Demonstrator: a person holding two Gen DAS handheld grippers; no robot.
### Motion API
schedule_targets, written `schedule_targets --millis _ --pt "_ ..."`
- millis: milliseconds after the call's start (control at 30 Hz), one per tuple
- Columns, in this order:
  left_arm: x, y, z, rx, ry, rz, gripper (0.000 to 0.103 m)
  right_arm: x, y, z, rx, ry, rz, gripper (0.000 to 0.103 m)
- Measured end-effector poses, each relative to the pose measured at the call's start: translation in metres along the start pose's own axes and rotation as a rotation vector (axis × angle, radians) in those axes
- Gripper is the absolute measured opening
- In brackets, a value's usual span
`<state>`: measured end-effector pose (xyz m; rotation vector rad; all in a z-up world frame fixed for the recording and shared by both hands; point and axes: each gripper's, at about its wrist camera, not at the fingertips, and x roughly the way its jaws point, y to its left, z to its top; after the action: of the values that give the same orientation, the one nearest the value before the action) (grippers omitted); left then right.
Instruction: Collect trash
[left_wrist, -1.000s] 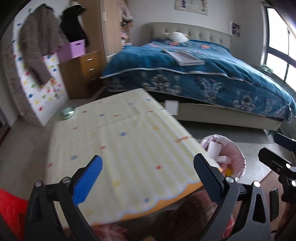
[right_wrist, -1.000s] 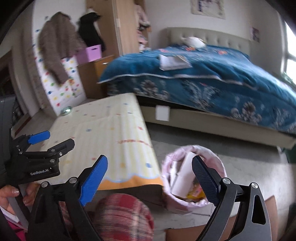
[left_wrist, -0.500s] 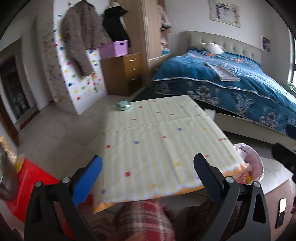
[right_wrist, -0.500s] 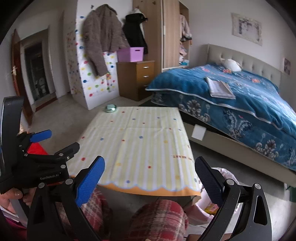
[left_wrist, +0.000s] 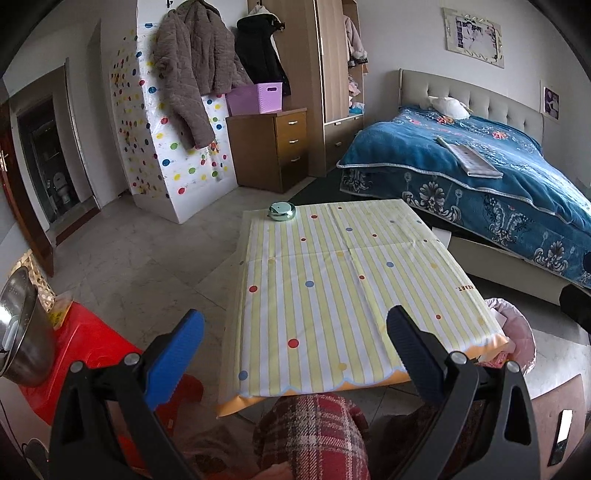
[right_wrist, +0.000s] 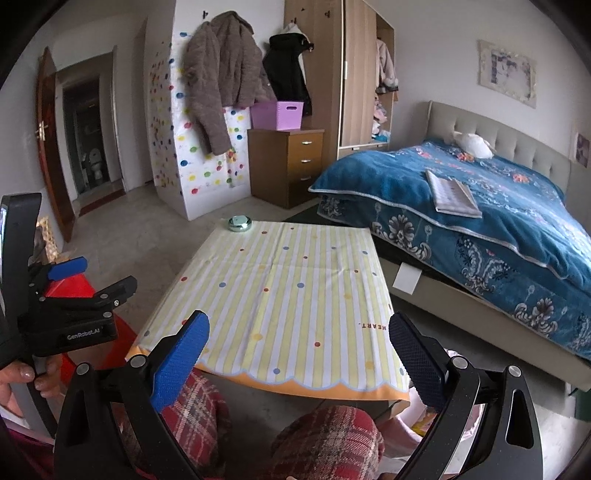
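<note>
My left gripper (left_wrist: 295, 343) was spread wide with nothing between its pads, held low over my lap at the near edge of the table (left_wrist: 332, 295). My right gripper (right_wrist: 297, 349) was the same, jaws apart and empty, and in its view the left tool showed off to the side in my left hand (right_wrist: 18, 373). Both pointed forward across the striped, dotted tablecloth (right_wrist: 288, 295), which looked bare except for a small round metal dish (left_wrist: 282, 211) at the far left corner; I couldn't tell if that counts as trash. The trash bin (left_wrist: 517, 332), lined with a pink bag, sat on the floor just beside the table's near right corner, mostly hidden by the cloth edge. In the right view only a sliver of it (right_wrist: 417, 421) showed under the table with some yellowish scraps inside. Progress, my call: the tabletop looked cleared and the bin already held stuff, so the task seemed near its end or done; what might be left was the dish, and a white paper-like piece (right_wrist: 406, 278) against the bed base (right_wrist: 480, 321), if those were trash at all. Orientation: the bin stood upright, mouth up, no clear long axis visible; the white piece leaned roughly upright against the bed.
</note>
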<state>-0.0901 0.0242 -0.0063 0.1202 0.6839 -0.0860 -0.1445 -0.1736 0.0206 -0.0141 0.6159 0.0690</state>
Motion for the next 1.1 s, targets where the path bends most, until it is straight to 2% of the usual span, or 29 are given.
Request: schedule_targets --millis 333,1100 --pt "0.007 -0.004 0.000 0.000 0.015 0.001 0.096 0.001 -0.014 0.001 0.017 0.009 0.001 0.096" --pt "0.010 -0.004 -0.002 0.001 0.024 -0.001 0.096 0.001 -0.017 0.000 0.018 0.011 0.001 0.096"
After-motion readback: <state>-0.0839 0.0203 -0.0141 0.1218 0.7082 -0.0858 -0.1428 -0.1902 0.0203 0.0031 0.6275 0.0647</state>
